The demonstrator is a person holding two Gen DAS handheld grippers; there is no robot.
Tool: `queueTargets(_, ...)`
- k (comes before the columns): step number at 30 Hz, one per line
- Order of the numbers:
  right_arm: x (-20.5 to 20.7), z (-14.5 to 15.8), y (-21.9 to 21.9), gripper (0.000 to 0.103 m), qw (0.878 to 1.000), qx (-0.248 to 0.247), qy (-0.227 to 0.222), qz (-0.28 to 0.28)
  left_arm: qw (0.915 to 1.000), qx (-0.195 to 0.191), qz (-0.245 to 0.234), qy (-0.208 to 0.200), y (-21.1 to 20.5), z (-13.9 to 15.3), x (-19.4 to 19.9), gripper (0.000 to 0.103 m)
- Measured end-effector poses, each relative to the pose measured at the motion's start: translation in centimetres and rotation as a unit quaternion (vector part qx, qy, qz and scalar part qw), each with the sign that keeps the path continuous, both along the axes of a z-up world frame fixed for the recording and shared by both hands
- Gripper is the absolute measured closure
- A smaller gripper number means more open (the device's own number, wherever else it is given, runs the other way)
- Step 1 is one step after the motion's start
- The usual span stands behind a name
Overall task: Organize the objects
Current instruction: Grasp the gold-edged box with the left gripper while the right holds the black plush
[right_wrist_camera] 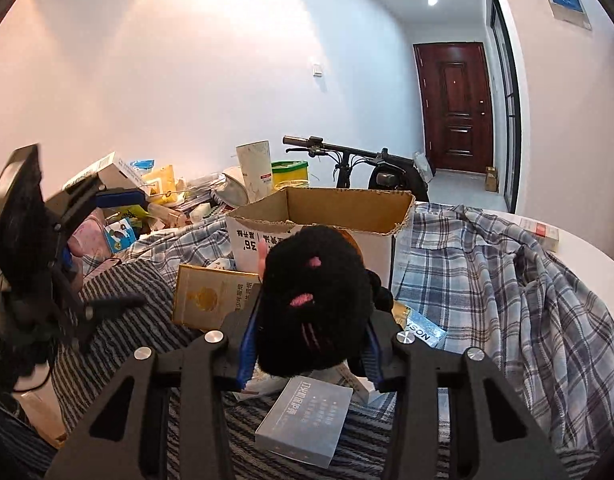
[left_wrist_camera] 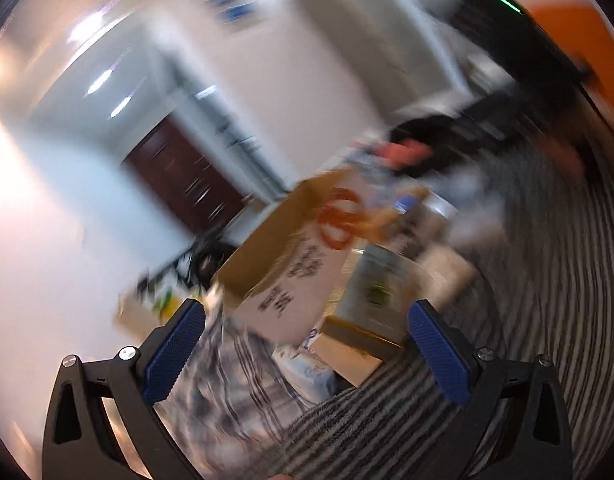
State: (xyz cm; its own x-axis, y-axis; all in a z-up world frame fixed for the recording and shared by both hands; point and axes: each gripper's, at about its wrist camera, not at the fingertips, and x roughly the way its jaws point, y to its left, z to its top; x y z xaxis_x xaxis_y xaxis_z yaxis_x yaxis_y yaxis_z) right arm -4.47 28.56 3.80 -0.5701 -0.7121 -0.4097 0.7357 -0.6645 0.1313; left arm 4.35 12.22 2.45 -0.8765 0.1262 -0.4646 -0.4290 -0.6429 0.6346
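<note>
Black plush toy (right_wrist_camera: 313,300) with pink markings sat pinched between my right gripper's (right_wrist_camera: 309,344) blue pads, just before the open cardboard box (right_wrist_camera: 327,216); a gold book (right_wrist_camera: 211,296) lay left; my left gripper (left_wrist_camera: 307,336) gaped wide, holding nothing.

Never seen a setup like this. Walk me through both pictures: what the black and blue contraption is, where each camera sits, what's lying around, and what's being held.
No robot: a person holds hand tongs, one per hand, each carrying a fisheye camera that looks along its fingers. The blurred picture is from the left tongs, open and holding nothing. The sharp one is from the right tongs, shut on a black plush toy with pink marks. Ahead stands an open cardboard box amid a plaid shirt, a striped cloth, a gold book and a clear plastic case. The left tongs also show at that picture's left edge.
</note>
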Motion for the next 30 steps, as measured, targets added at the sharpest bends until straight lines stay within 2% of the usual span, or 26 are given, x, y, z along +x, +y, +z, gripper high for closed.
queueTargets(1,0.0,0.0,0.0,0.061,1.000,0.000,0.000,0.001,0.9991,-0.025,-0.023,-0.026,0.7,-0.6,-0.3,0.000)
queueTargets(4,0.1,-0.2,0.0,0.061,1.000,0.001,0.001,0.002,0.9950,-0.046,-0.046,-0.075,1.5,-2.4,-1.8,0.000)
queueTargets(8,0.2,-0.1,0.4,0.059,1.000,-0.011,0.001,0.003,0.9945,-0.071,-0.029,-0.071,1.6,-4.4,-3.6,0.000)
queueTargets(13,0.0,-0.2,0.6,0.058,1.000,-0.015,-0.006,0.005,0.9939,-0.041,-0.037,-0.095,1.0,-4.8,-4.4,0.002)
queueTargets(16,0.0,-0.2,0.5,0.058,1.000,-0.013,-0.007,0.007,0.9898,-0.024,-0.049,-0.132,0.7,-4.7,-4.7,0.031)
queueTargets(19,0.0,-0.2,0.4,0.058,1.000,-0.010,-0.006,0.008,0.9919,-0.029,-0.039,-0.117,0.7,-4.8,-4.8,0.043)
queueTargets(22,0.1,-0.2,0.4,0.058,1.000,-0.011,-0.006,0.007,0.9912,-0.010,-0.042,-0.125,0.1,-4.6,-5.0,0.043)
queueTargets(27,-0.1,-0.3,0.4,0.058,1.000,-0.008,-0.008,0.007,0.9941,0.011,-0.041,-0.100,-0.6,-3.3,-4.1,0.043)
queueTargets(30,0.0,-0.3,0.4,0.058,1.000,-0.008,-0.008,0.007,0.9939,0.059,-0.033,-0.087,-1.6,-1.3,-3.6,0.043)
